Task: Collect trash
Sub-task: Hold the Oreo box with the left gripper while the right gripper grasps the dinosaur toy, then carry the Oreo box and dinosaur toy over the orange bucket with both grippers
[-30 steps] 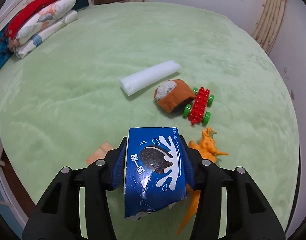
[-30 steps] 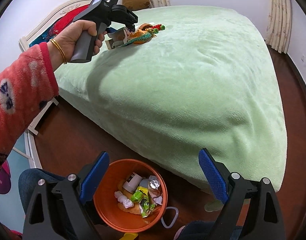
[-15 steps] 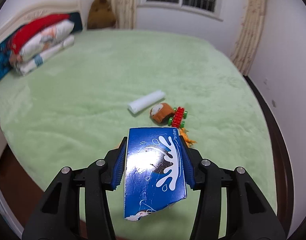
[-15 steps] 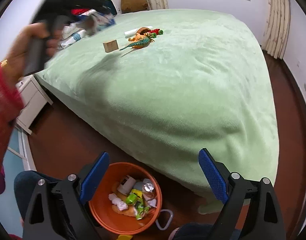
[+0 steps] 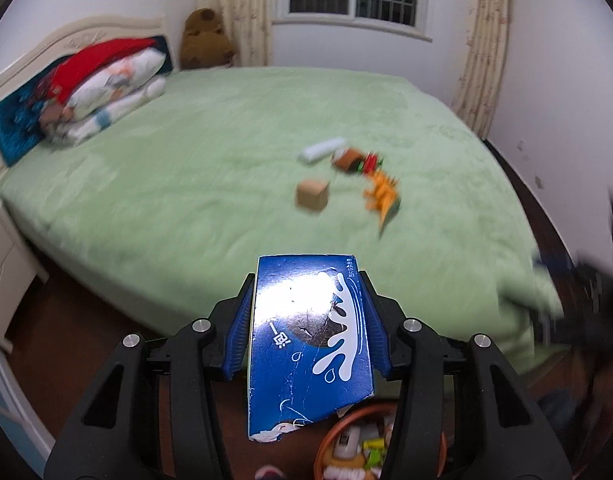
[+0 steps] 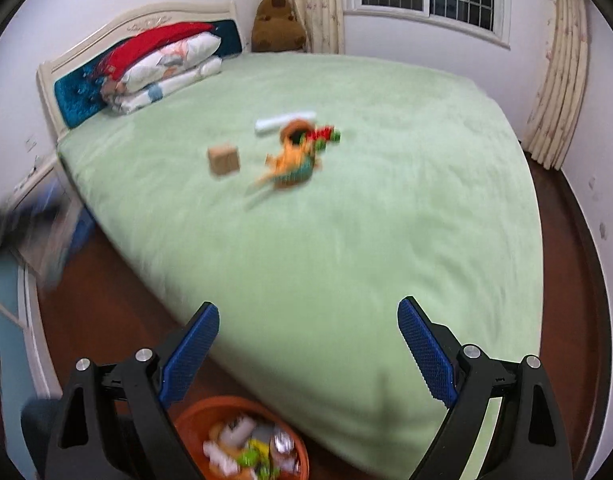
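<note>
Left tongs (image 5: 306, 320) clamp a torn blue cardboard biscuit box (image 5: 308, 344) by its two side faces, held above the wooden floor off the bed's edge. Round orange plastic bin (image 5: 346, 446), already part-filled with wrappers, sits just below and slightly right of the box. Right tongs (image 6: 306, 356) spread wide, holding nothing, above the same bin.

On the green plush bedspread (image 5: 210, 184): small tan cardboard cube (image 5: 312, 196), white cylinder (image 5: 320, 149), orange toy dinosaur (image 5: 382, 194).

Risk: box not centred over the bin; released here, the torn lower end may catch the rim and tumble onto the floor.
</note>
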Demonstrator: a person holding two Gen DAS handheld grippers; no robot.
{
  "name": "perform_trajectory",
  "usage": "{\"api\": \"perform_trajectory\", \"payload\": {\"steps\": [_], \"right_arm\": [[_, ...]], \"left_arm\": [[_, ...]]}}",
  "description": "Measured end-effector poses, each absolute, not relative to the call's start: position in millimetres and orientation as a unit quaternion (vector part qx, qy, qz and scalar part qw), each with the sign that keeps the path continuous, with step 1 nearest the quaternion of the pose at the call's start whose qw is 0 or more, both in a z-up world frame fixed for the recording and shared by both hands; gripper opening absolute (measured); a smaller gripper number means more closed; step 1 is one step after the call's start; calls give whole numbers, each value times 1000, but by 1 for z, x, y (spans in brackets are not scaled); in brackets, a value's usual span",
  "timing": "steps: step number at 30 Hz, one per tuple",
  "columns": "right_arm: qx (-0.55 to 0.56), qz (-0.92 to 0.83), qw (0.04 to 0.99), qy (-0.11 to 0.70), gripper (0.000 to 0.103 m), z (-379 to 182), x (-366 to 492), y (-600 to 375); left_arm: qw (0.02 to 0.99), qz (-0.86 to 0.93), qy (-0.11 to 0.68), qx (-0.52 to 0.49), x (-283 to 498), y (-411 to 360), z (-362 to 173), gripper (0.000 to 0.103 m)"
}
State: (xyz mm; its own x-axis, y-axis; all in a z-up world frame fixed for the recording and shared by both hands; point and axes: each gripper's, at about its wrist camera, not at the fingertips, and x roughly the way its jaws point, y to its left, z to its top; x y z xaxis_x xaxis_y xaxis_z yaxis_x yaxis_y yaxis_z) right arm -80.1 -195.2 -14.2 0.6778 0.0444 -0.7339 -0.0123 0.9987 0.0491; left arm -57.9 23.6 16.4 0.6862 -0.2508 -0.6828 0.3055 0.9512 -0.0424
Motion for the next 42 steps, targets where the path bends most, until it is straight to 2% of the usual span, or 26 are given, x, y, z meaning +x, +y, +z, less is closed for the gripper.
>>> {"api": "perform_trajectory", "payload": {"steps": [11, 18, 22, 25, 26, 35, 42], "right_arm": [[47, -40, 891, 451, 89, -32, 106, -178], [114, -29, 860, 496, 88, -57, 151, -180], [148, -10, 847, 510, 77, -62, 155, -178], [141, 11, 843, 519, 53, -62, 156, -165], [150, 24, 837, 525, 38, -65, 156, -161], [113, 11, 861, 495, 39, -47, 137, -153], [50, 21, 887, 458, 39, -14, 83, -161]], "left_arm": [[901, -134, 411, -20, -87, 55, -31, 48], [898, -134, 419, -26, -90, 60, -37, 48], [898, -138, 417, -30, -93, 60, -37, 48], [898, -140, 417, -32, -95, 60, -36, 48], [897, -141, 417, -34, -95, 60, -37, 48], [897, -133, 421, -38, -94, 67, -38, 48], [897, -133, 420, -39, -96, 63, -39, 48]]}}
